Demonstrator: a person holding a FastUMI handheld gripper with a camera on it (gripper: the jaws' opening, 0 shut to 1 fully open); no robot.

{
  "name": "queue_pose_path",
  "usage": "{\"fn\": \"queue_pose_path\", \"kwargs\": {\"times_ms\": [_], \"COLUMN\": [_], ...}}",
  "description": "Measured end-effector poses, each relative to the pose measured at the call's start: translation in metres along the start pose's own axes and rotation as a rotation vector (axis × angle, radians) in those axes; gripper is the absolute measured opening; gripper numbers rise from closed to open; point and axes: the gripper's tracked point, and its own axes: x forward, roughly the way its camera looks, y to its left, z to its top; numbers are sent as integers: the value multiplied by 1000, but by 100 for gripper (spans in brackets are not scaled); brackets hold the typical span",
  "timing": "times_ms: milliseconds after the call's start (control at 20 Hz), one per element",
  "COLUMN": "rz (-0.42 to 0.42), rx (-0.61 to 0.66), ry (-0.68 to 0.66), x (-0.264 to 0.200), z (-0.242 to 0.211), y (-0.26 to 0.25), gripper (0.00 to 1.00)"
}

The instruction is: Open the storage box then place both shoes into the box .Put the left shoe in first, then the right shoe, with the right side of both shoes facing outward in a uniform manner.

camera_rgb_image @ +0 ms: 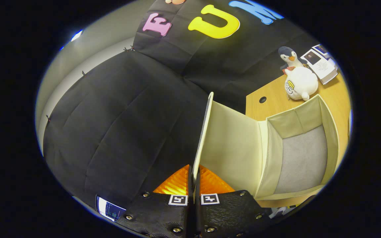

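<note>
I've got the gripper (193, 180) clamped on the lid (231, 145): both fingers (176, 185) pinch its thin edge, one on each side, with no gap I can see. The lid stands swung up, seen almost edge-on, hinged along the near wall of the box (334, 132).

Progress, as I judge it: step one is mostly done. The box is open and its inside is bare, with no shoe in it. Both shoe placements are still ahead, left one first, then right, right sides facing out. I see no shoes from here, so I can't say where they sit. I still have to let go of the lid, and I can't tell if it will stay up on its own.

Materials:
- Box: pale cream fabric walls, soft-sided, with fold creases at the corners. Rectangular and fairly deep.
- Floor of the box: grey, felt-like, matte.
- Lid: a flat, stiff panel in the same cream lining, thin, with a rounded top corner.
- Desk (276, 102): light wood-grain top, smooth, with a round cable hole.

Beyond the box on the desk are a plush penguin (289, 56), a round white plush (301, 84) touching it, and a booklet (322, 66) just beside them. All are well clear of the lid's swing.
</note>
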Motion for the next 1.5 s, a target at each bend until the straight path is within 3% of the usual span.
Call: {"fn": "queue_pose_path", "kwargs": {"times_ms": [150, 200, 350, 800, 1500], "rz": [15, 23, -8, -145, -419], "rx": [-82, -119, -265, -438, -468], "ry": [23, 34, 34, -42, -158], "x": [19, 18, 13, -35, -161], "z": [-16, -16, -17, 29, 113], "y": [9, 12, 9, -38, -155], "gripper": [8, 18, 95, 97, 98]}}
